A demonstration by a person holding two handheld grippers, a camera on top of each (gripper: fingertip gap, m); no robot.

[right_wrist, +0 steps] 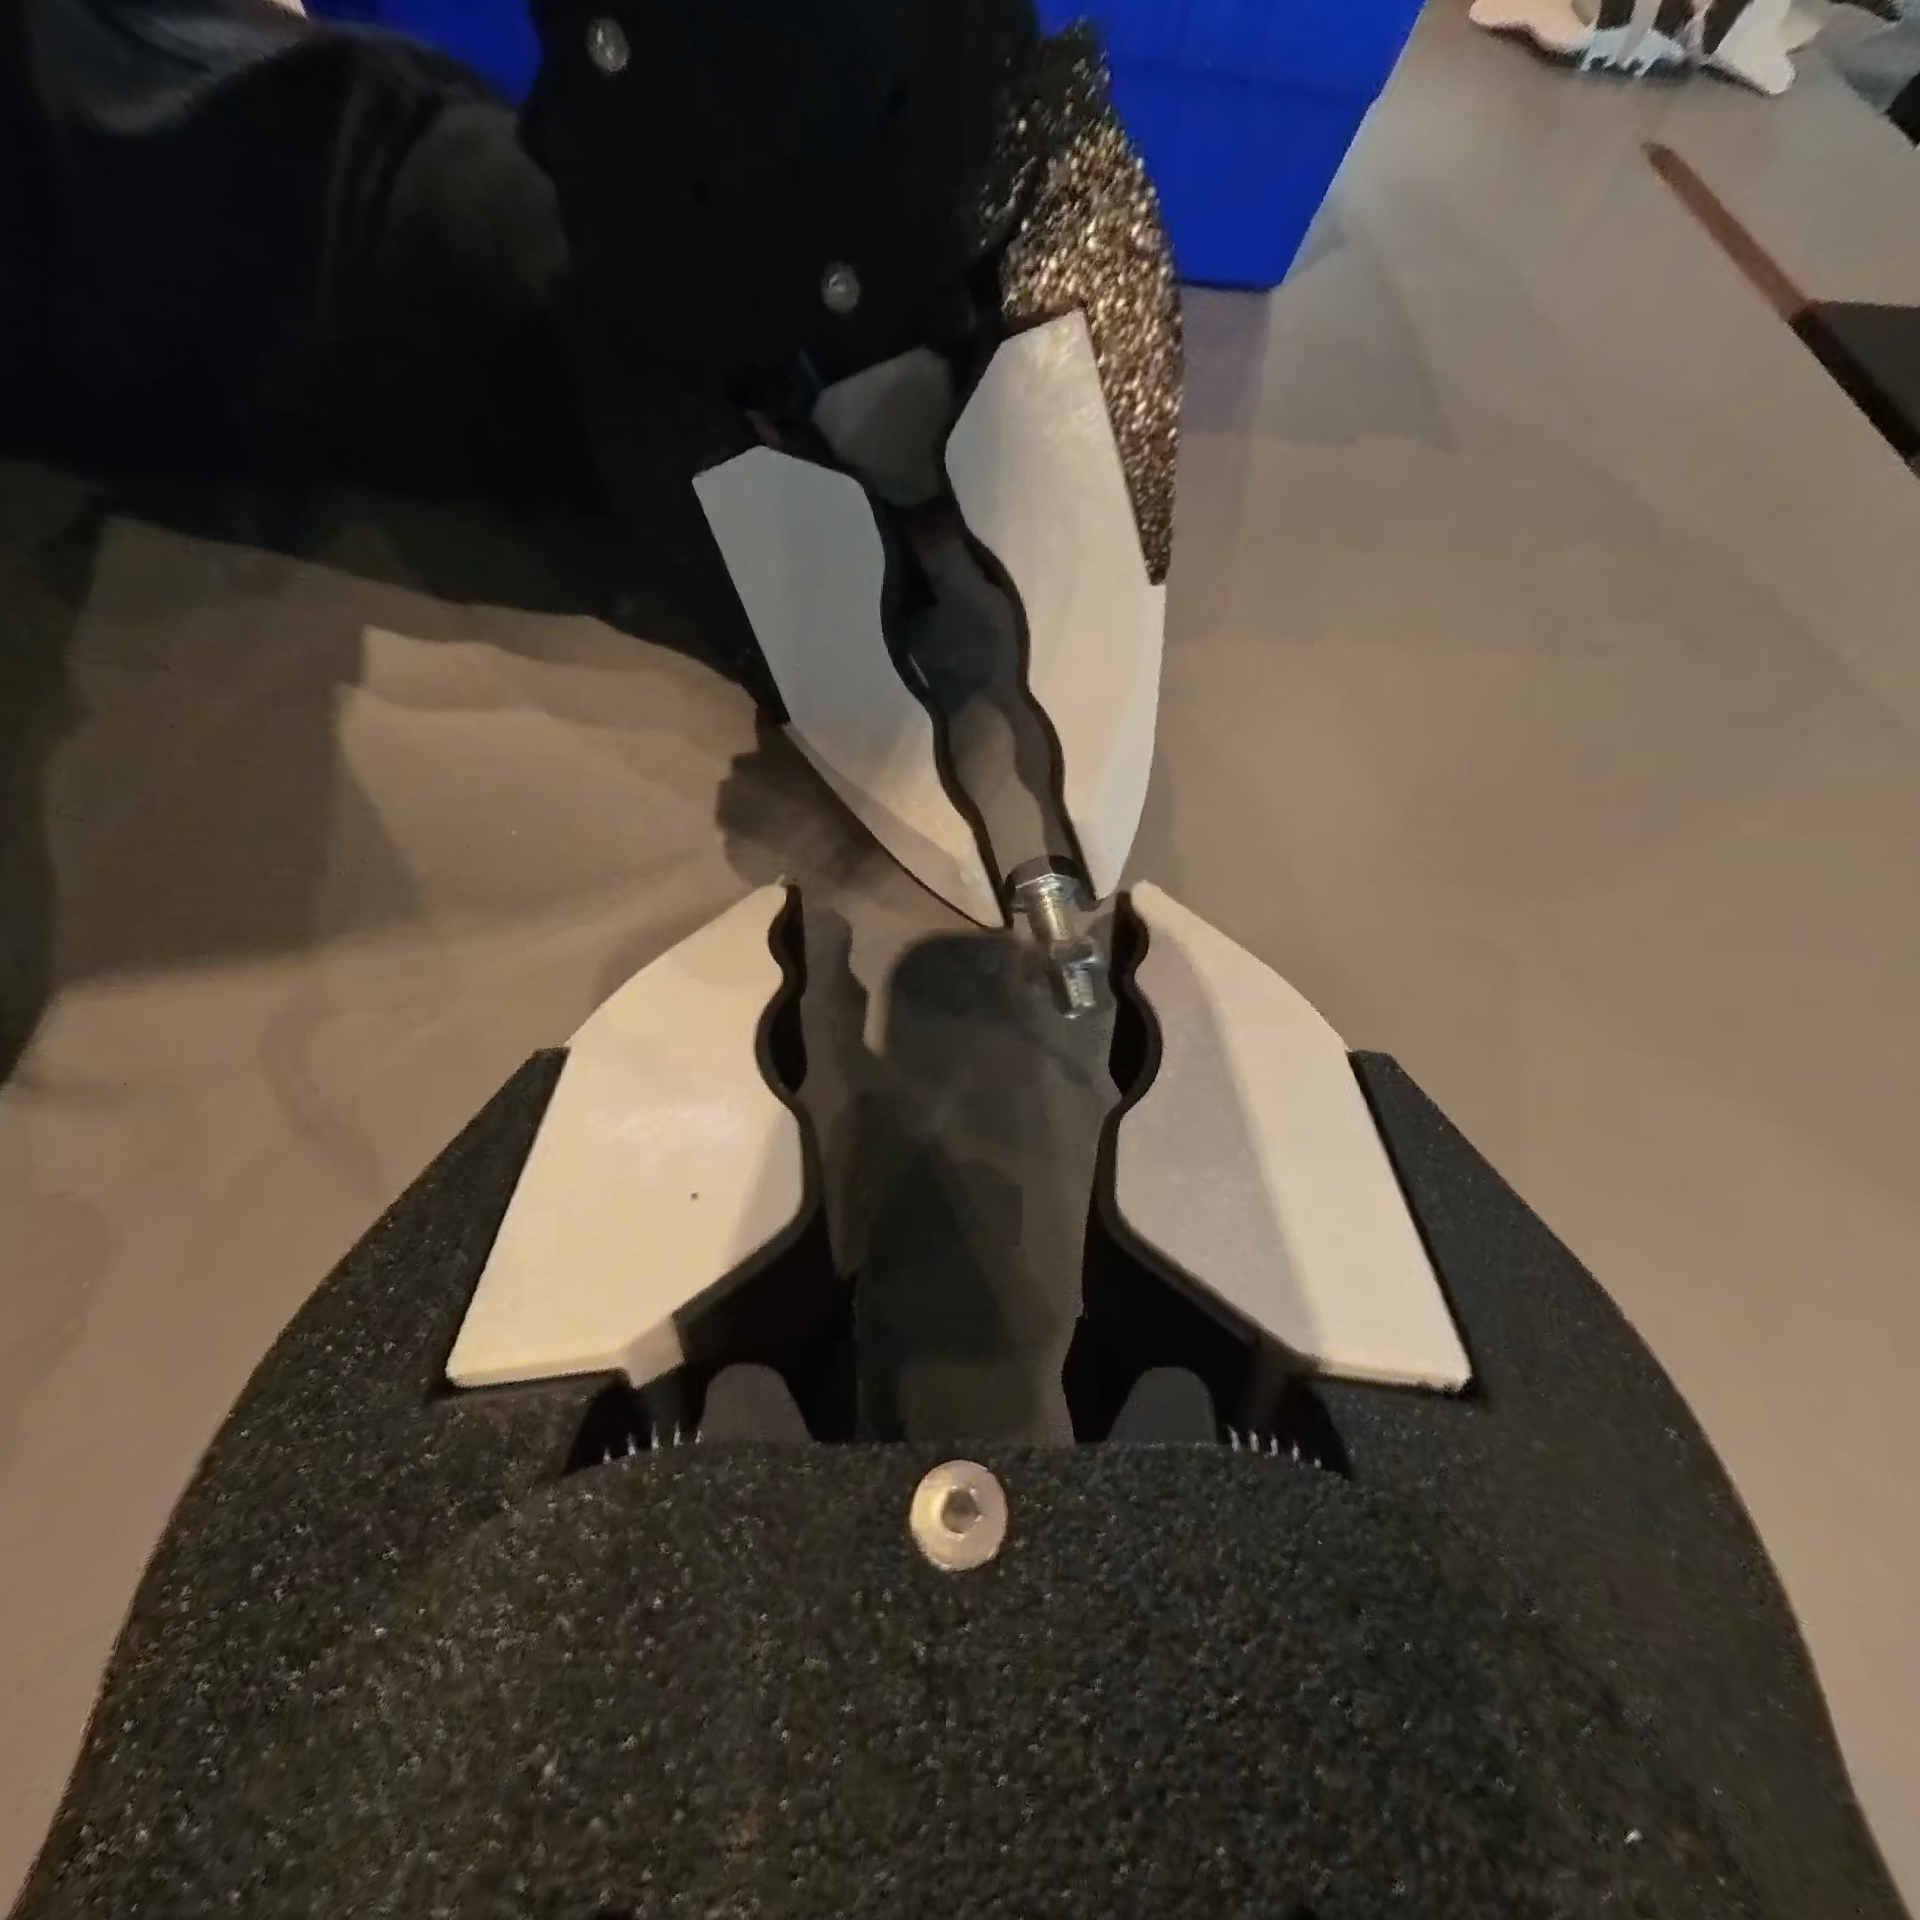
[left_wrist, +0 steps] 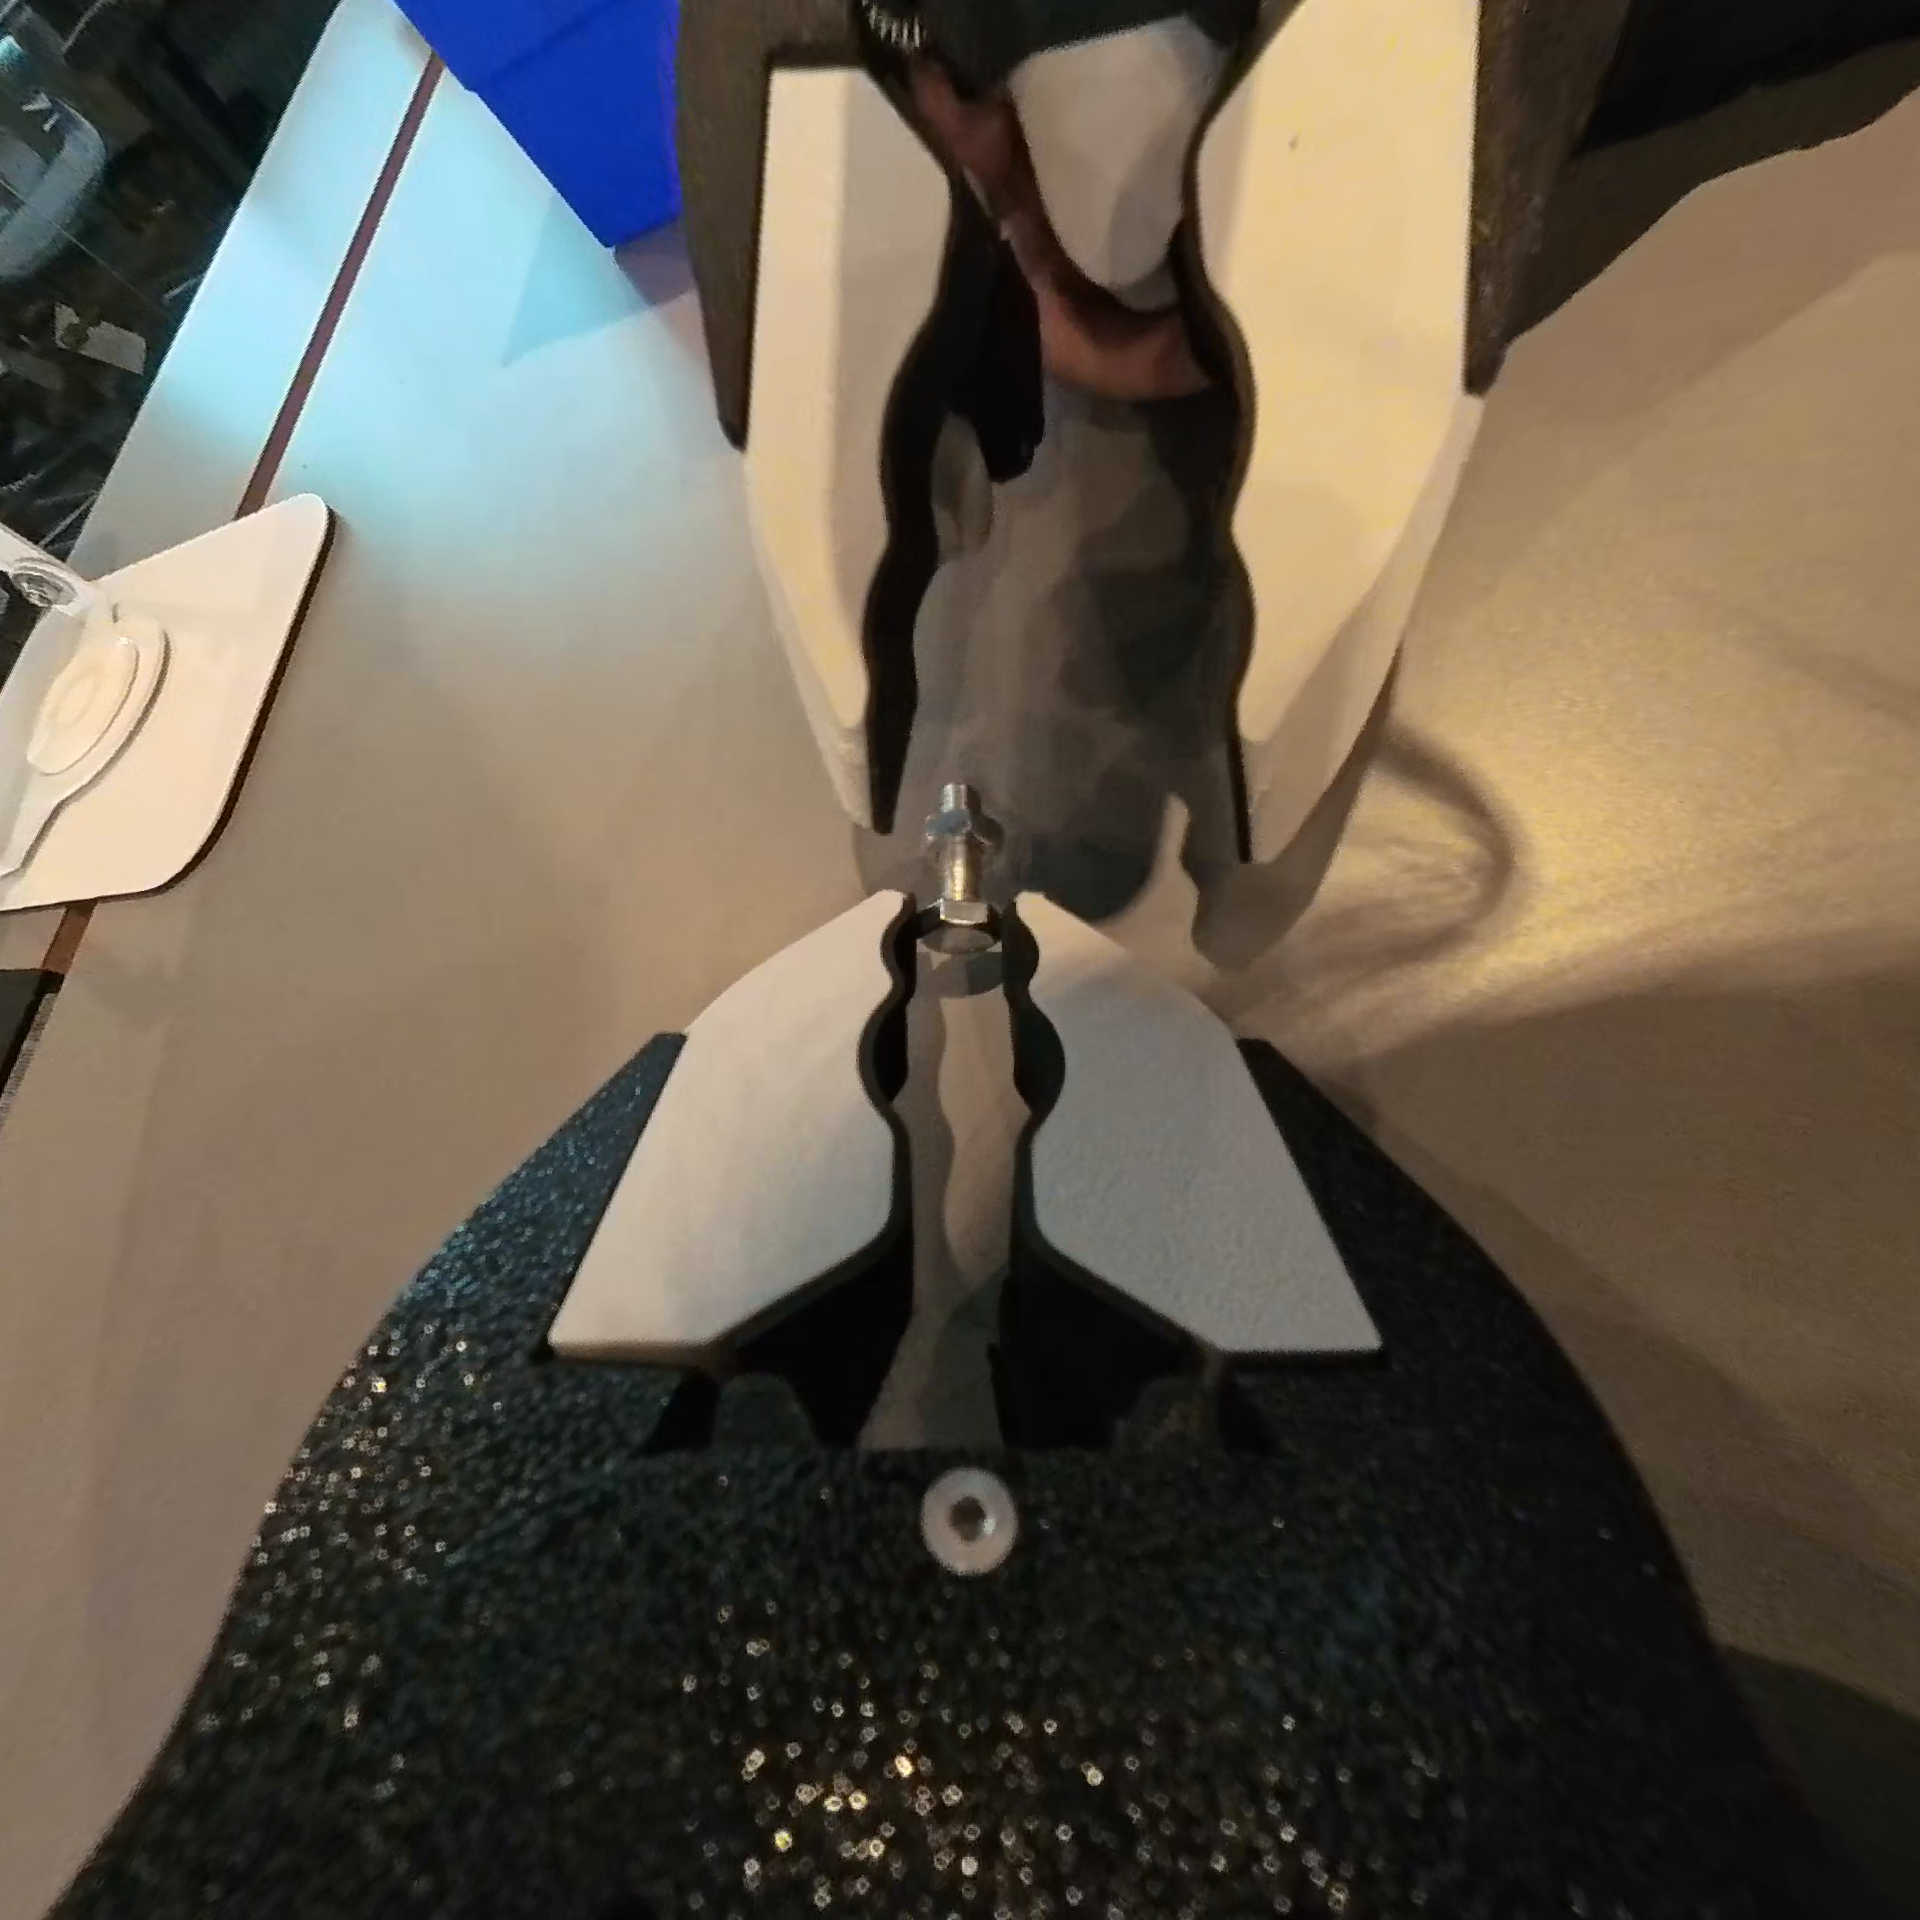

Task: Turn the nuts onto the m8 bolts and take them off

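Pointing straight away from the left gripper (left_wrist: 954, 920), the small silver steel bolt (left_wrist: 954, 883) runs lengthwise above the beige tabletop (left_wrist: 468, 831), its hex head clamped between the white fingertips. A silver hex nut (left_wrist: 954, 826) sits near its threaded tip. The right gripper (right_wrist: 951, 925) faces it, jaws spread wide around the nut without pressing.

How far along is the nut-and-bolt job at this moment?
Done: a nut sits partway along the bolt, thread showing beyond it. In hand: left gripper clamps the bolt head; right gripper stands open around the nut. Left: more turning, direction unclear.
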